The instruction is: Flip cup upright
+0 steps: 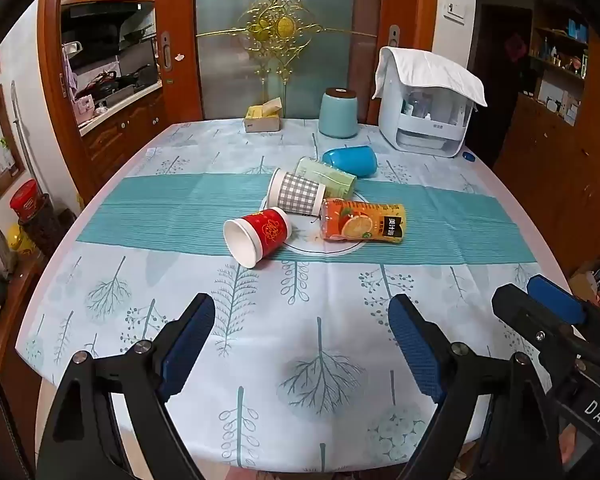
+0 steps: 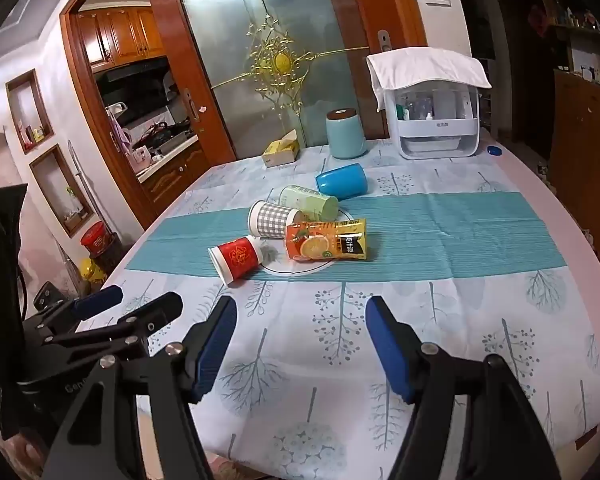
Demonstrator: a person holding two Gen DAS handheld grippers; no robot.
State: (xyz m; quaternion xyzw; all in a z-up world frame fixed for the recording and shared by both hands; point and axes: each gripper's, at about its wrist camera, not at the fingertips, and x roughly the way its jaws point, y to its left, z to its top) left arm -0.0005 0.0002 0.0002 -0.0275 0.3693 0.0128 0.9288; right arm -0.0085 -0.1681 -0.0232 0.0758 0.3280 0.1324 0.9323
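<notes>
Several cups lie on their sides mid-table: a red paper cup (image 1: 258, 236) (image 2: 238, 258) nearest me, a grey checked cup (image 1: 296, 194) (image 2: 274, 218), a pale green cup (image 1: 326, 178) (image 2: 310, 202), a blue plastic cup (image 1: 350, 160) (image 2: 342, 182) and an orange juice-print cup (image 1: 362, 222) (image 2: 326, 240). My left gripper (image 1: 302, 320) is open and empty over the near part of the table, short of the cups. My right gripper (image 2: 300, 322) is open and empty beside it, and shows at the right edge of the left wrist view (image 1: 540, 304).
At the table's far edge stand a light-blue canister (image 1: 338, 114) (image 2: 345, 134), a yellow tissue box (image 1: 262, 118) (image 2: 280, 150) and a white appliance under a cloth (image 1: 424, 114) (image 2: 432, 120). A small blue lid (image 1: 469, 156) lies far right. A tablecloth (image 1: 320, 340) covers the table.
</notes>
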